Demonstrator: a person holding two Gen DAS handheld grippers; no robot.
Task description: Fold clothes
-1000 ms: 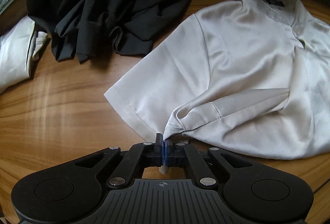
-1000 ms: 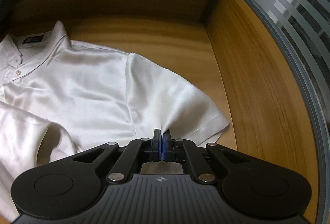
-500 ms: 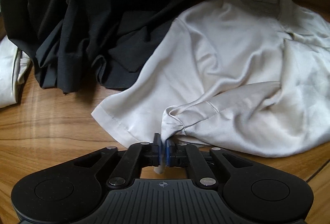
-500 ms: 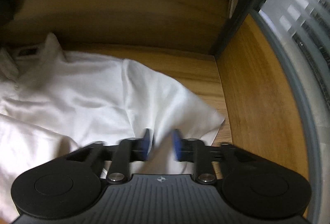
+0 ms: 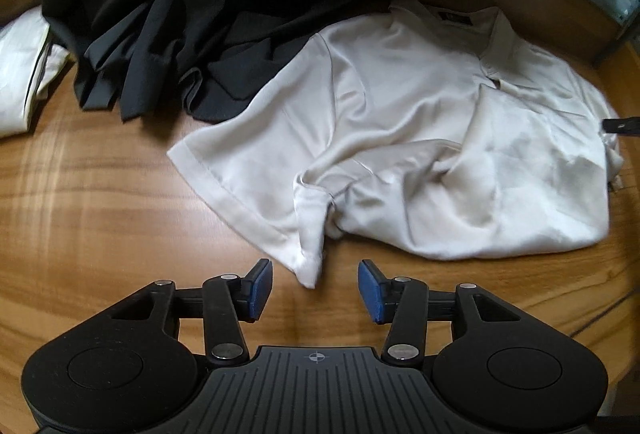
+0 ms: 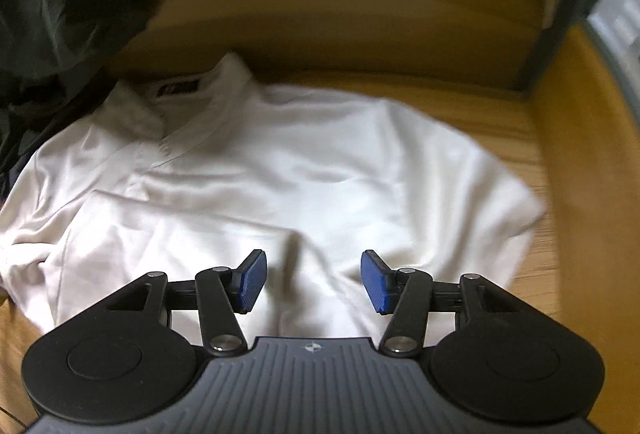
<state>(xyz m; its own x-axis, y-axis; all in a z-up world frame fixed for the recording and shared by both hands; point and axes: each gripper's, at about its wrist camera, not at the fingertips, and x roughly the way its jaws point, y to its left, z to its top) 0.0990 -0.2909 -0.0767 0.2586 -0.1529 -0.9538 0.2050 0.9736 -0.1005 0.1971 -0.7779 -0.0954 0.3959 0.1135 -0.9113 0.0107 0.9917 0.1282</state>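
Lying crumpled on the table [image 5: 80, 202], the shirt [image 5: 400, 138] sat beside a dark heap [image 5: 192, 14], collar far from the cameras. Both the left gripper [image 5: 315, 289] and right gripper [image 6: 313, 281] stood with jaws wide apart, holding nothing; a shirt corner lay just ahead of the left one.

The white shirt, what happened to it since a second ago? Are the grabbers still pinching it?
No. Both grippers let go. The left gripper dropped the hem corner, the right gripper released the shirt's side; both jaws now stand wide open. The shirt was pushed toward the black clothes and now lies crumpled on the table. The black pile and folded white cloth stayed put.
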